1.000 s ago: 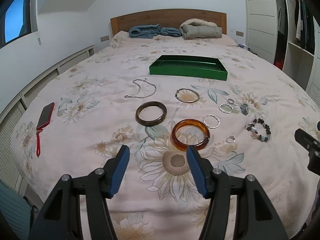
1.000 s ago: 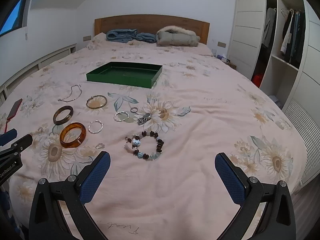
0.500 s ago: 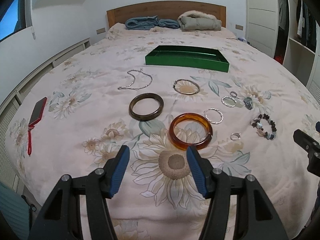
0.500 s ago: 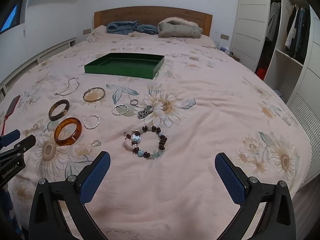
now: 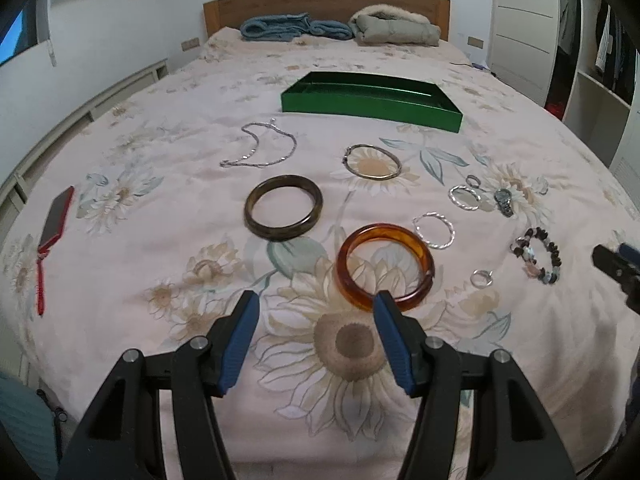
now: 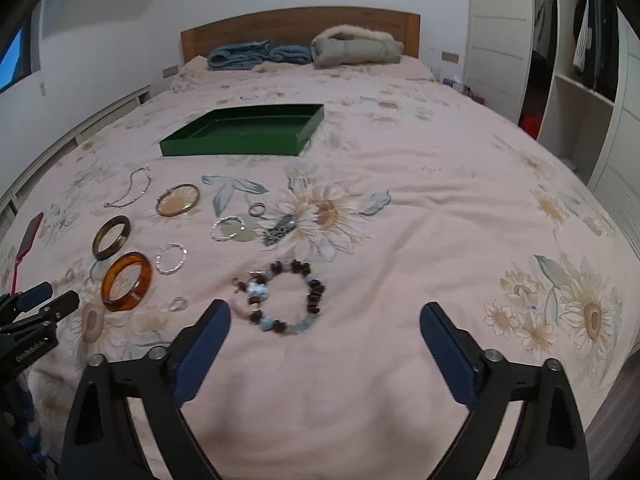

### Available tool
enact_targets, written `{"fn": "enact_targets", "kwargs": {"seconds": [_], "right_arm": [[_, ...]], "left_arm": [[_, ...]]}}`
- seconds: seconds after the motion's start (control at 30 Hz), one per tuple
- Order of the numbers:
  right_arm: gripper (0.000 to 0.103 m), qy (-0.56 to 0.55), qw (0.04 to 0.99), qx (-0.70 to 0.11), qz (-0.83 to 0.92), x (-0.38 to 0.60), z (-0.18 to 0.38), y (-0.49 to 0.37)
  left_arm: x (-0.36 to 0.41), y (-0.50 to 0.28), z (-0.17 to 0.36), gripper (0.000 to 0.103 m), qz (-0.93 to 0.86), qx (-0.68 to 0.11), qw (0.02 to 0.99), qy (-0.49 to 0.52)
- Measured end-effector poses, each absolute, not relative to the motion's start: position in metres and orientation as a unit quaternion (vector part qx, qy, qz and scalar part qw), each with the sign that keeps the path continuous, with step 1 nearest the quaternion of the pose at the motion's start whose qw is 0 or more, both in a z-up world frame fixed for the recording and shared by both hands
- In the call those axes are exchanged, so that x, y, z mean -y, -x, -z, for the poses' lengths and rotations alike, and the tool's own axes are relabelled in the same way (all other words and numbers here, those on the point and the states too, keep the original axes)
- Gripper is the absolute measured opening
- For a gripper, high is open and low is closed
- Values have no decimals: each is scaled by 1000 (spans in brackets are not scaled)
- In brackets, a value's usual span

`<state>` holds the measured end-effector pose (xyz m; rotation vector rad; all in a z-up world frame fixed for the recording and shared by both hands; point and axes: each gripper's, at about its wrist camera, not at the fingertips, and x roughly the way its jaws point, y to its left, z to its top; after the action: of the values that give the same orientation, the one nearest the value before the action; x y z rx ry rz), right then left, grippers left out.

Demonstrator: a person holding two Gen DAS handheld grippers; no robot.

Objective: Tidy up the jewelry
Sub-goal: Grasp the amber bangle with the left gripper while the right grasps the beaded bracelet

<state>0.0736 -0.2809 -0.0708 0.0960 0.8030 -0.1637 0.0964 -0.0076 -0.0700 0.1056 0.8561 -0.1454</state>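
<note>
Jewelry lies spread on a flowered bedspread in front of an empty green tray point(image 5: 372, 98) point(image 6: 244, 136). My left gripper point(image 5: 316, 304) is open just short of the amber bangle point(image 5: 385, 266), with a dark brown bangle point(image 5: 283, 212) and a silver chain point(image 5: 260, 148) farther off. My right gripper point(image 6: 325, 314) hovers over the bed with its jaws closing and nothing between them; the beaded bracelet point(image 6: 280, 298) lies just ahead of its left finger. Silver hoops point(image 6: 172, 258) and small rings point(image 6: 257, 209) lie between the bangles and the beads.
A red phone with a strap point(image 5: 54, 220) lies near the bed's left edge. Folded blue and grey clothes point(image 5: 340, 28) rest by the wooden headboard. An open wardrobe point(image 6: 580, 60) stands to the right. The right half of the bed holds no jewelry.
Both grippers moved forward and down toward the jewelry, so the amber bangle and the beaded bracelet look closer. The right gripper's fingers have come nearer together.
</note>
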Motion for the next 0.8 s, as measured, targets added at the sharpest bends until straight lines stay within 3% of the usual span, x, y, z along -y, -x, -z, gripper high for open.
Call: {"fn": "enact_targets", "kwargs": {"seconds": [0.07, 0.17, 0.47, 0.63, 0.8], "right_arm": [[72, -61, 911, -404, 60, 286, 79, -84], [61, -78, 900, -427, 31, 289, 93, -100], [51, -75, 875, -478, 3, 287, 133, -146], [42, -58, 875, -481, 1, 284, 141, -154], [27, -27, 879, -476, -3, 280, 143, -160]], "left_arm": [[10, -104, 73, 57, 85, -423, 901, -44], [14, -116, 77, 57, 97, -432, 896, -34], [22, -160, 104, 56, 108, -469, 877, -16], [27, -168, 121, 43, 108, -482, 869, -28], [33, -166, 121, 11, 109, -476, 872, -46]]}}
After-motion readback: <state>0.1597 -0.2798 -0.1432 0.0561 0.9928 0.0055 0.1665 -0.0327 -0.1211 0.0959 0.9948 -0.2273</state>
